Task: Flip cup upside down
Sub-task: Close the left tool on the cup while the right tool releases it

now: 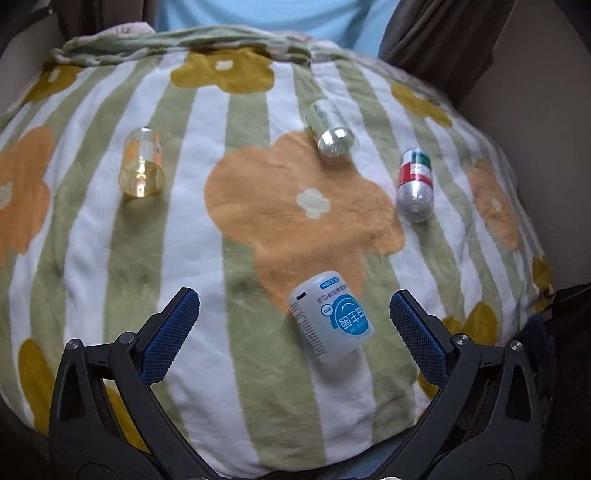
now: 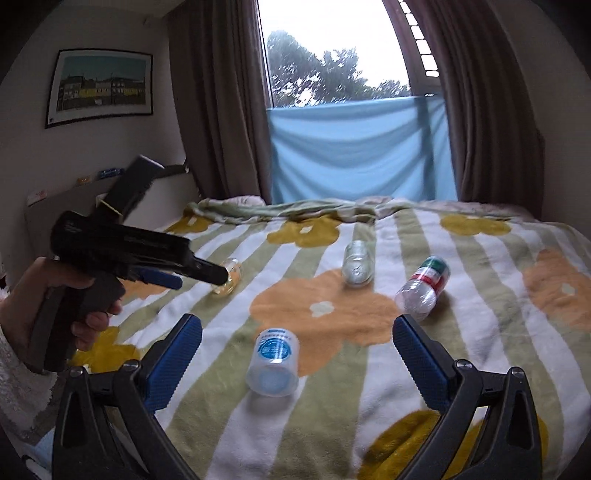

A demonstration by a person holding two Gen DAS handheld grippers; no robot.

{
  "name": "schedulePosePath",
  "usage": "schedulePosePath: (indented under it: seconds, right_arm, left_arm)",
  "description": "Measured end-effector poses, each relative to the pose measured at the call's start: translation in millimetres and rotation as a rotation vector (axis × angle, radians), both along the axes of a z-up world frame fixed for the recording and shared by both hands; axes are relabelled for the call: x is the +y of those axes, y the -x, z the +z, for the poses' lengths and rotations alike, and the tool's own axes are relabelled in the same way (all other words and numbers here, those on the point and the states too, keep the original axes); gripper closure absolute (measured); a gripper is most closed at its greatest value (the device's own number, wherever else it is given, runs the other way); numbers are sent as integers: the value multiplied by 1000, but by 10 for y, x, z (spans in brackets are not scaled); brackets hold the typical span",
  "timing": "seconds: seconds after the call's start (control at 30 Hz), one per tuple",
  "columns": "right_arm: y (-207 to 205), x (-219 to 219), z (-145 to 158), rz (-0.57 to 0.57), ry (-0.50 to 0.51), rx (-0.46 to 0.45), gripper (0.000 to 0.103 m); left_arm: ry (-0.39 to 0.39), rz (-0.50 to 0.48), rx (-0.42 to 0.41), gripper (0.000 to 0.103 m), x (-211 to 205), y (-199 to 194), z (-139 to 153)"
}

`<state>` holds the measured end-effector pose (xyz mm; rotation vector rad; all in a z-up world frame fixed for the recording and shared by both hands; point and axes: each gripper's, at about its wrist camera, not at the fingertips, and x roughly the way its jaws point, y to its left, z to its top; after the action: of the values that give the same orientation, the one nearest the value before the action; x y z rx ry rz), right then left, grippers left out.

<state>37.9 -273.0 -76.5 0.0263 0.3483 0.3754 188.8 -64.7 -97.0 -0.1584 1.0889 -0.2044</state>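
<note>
Several plastic cups lie on their sides on a flowered, striped blanket point(image 1: 110, 229). A white cup with a blue label point(image 1: 330, 315) point(image 2: 274, 363) lies nearest, between the open fingers of my left gripper point(image 1: 293, 314) and just ahead of my open right gripper point(image 2: 297, 339). A yellow clear cup point(image 1: 142, 166) point(image 2: 228, 282) lies at the left. A silver cup point(image 1: 330, 127) point(image 2: 356, 264) lies in the middle. A red, white and green cup point(image 1: 415, 184) point(image 2: 424, 288) lies at the right. Both grippers are empty. In the right wrist view the left gripper point(image 2: 173, 275) is held by a hand above the blanket near the yellow cup.
The blanket point(image 2: 480, 332) covers a bed. Brown curtains point(image 2: 491, 110), a window with a blue cloth point(image 2: 362, 151) and a framed picture point(image 2: 99, 86) are behind it. A person in a light blue top point(image 1: 273, 14) is at the far side in the left wrist view.
</note>
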Motion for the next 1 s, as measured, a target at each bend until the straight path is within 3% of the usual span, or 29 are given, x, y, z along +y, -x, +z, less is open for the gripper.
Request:
schedulePosePath:
  seconds: [0.17, 0.2, 0.3, 0.37, 0.63, 0.77, 0.93, 1.0]
  right_arm:
    - [220, -164, -35, 2, -74, -97, 0]
    - [234, -181, -42, 8, -78, -109, 0]
    - [253, -254, -29, 27, -115, -121, 0]
    - [328, -300, -33, 22, -126, -130, 0]
    - [312, -427, -77, 8, -152, -111, 0]
    - [312, -462, -83, 15, -165, -114, 0]
    - [286, -469, -86, 26, -176, -106, 0]
    - [276, -479, -95, 37, -188, -96, 0]
  left_arm:
    - [-112, 9, 218, 0, -237, -383, -484]
    - [-102, 25, 263, 1, -244, -446, -561]
    - [56, 85, 394, 2, -187, -591, -754]
    - [105, 130, 454, 6, -182, -665, -842]
    - [116, 174, 565, 20, -307, -757, -1044]
    - [81, 167, 581, 22, -353, -731, -1096]
    - [110, 167, 603, 42, -378, -704, -1182]
    - [118, 161, 597, 42, -374, -685, -1172]
